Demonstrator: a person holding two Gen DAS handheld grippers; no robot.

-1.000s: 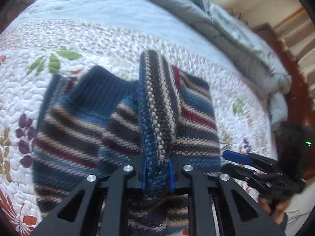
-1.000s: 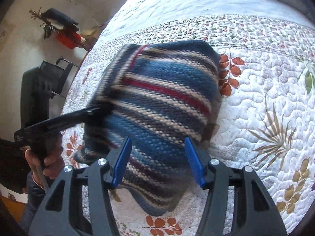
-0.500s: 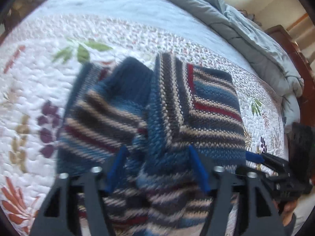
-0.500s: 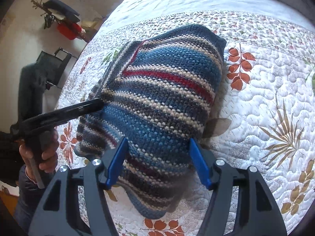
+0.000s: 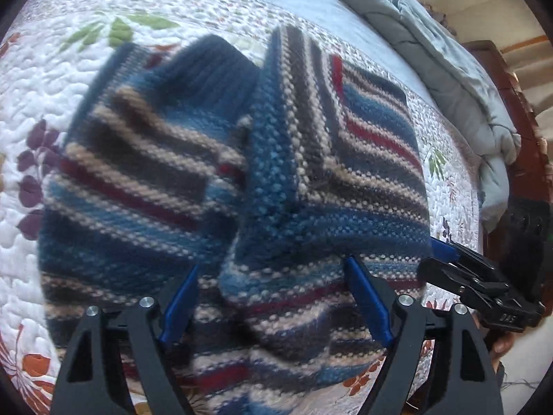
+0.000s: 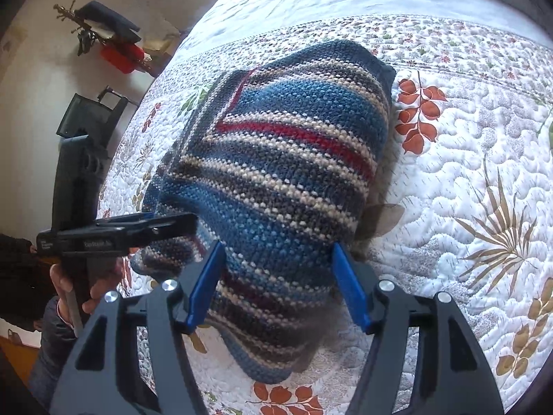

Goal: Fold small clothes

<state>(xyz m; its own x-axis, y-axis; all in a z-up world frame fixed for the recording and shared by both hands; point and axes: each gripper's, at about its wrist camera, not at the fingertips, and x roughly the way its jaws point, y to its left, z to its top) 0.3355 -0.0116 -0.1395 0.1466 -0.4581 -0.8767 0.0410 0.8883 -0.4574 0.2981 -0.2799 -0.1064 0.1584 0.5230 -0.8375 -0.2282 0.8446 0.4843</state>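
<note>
A small knitted sweater (image 5: 214, 186) with blue, grey, cream and red stripes lies folded on the quilted bedspread (image 5: 52, 79). My left gripper (image 5: 273, 297) is open just above its near edge, holding nothing. In the right wrist view the sweater (image 6: 287, 176) lies in a thick folded bundle, and my right gripper (image 6: 276, 283) is open over its near end, empty. The left gripper also shows in the right wrist view (image 6: 138, 228), at the sweater's left edge. The right gripper shows in the left wrist view (image 5: 446, 252), at the sweater's right edge.
A grey-blue duvet (image 5: 449, 62) is bunched along the far side of the bed by a wooden headboard (image 5: 511, 103). Beyond the bed's left edge in the right wrist view stand a black chair (image 6: 90, 117) and a red box (image 6: 121, 57) by the wall.
My left gripper was shut on a fold of the sweater one second ago. It has opened and let the fold drop onto the sweater. My right gripper stayed open and drew back slightly.
</note>
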